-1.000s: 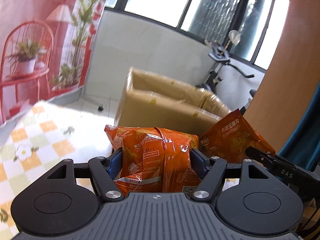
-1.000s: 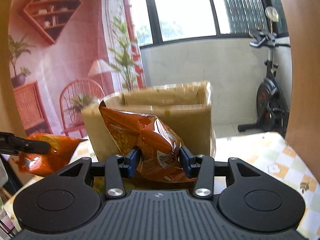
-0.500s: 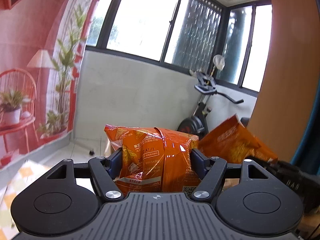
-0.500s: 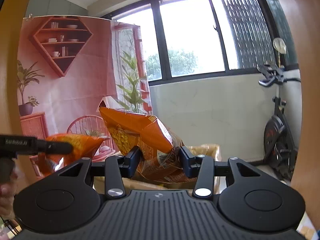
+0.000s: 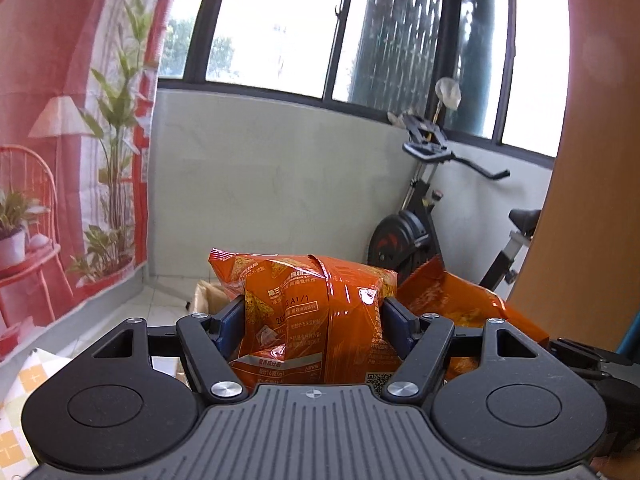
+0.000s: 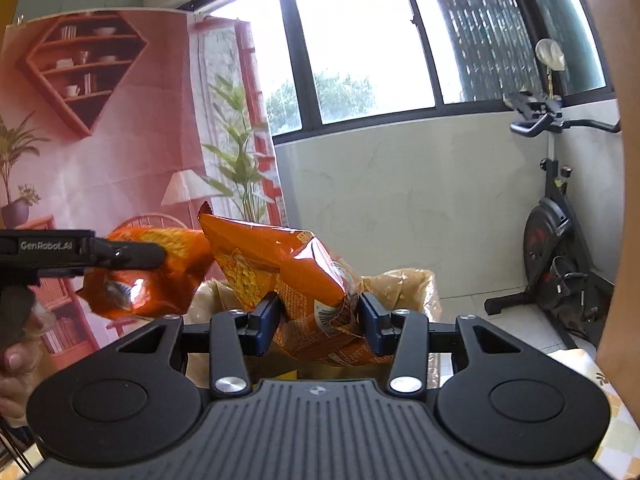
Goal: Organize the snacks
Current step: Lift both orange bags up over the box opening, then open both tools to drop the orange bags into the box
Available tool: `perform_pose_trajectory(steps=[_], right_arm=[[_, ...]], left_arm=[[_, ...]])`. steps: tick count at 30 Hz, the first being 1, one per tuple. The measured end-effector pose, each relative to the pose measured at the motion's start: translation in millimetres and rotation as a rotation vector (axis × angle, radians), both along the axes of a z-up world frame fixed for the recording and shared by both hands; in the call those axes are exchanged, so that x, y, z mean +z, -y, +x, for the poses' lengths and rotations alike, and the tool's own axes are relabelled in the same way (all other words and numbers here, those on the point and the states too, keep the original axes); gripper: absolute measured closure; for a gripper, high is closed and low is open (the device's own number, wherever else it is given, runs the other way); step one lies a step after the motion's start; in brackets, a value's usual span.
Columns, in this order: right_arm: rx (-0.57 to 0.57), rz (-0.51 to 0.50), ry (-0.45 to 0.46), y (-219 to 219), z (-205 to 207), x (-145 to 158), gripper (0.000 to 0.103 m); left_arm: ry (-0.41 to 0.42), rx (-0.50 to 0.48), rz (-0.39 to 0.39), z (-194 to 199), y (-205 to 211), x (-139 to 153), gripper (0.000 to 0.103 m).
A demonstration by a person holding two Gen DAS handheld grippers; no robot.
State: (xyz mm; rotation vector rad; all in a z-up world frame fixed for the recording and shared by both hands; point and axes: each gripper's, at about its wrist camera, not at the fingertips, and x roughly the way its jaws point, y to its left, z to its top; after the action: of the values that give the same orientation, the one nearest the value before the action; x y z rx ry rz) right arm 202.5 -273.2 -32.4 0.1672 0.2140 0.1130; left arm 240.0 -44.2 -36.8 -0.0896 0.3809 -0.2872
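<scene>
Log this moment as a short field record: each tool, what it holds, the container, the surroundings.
left tool: shut on left snack bag, orange, gripped at its sides
right tool: shut on right snack bag, orange, tilted
bag positions: both held up in the air, side by side
container: cardboard box, open top, beyond and below the right snack bag
surroundings: exercise bike by the wall; printed backdrop on the left

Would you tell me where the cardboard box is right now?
In the right wrist view the box sits low at centre, just behind the right gripper and its orange bag, left of the exercise bike.
</scene>
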Motion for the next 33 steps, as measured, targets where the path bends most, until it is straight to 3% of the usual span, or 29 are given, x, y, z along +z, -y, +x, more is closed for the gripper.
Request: perform_pose_trajectory(steps=[7,11,15,33], right_arm=[[-0.012,0.012,-0.072,5.1,26.5,-18.3,0.056],[-0.012,0.002,-0.115,4.4,35.3,-24.4,0.052],[-0.038,-0.02,-0.119,2.3,32.6,-27.8,0.036],[-0.039,-0.023,-0.077,-20.0,-36.5,-8.6,0.036]], left_arm=[[-0.073,0.028,0.026,20.4,-0.9,-17.5,0.027],[-0.108,0.061,-0.002,24.9,-10.9,-21.7,0.024],[-0.126,0.066,-0.027,24.4,-16.4,-17.2,0.023],[-0.075,0.083,-0.027,-45.8,-29.0,14.9,0.021]])
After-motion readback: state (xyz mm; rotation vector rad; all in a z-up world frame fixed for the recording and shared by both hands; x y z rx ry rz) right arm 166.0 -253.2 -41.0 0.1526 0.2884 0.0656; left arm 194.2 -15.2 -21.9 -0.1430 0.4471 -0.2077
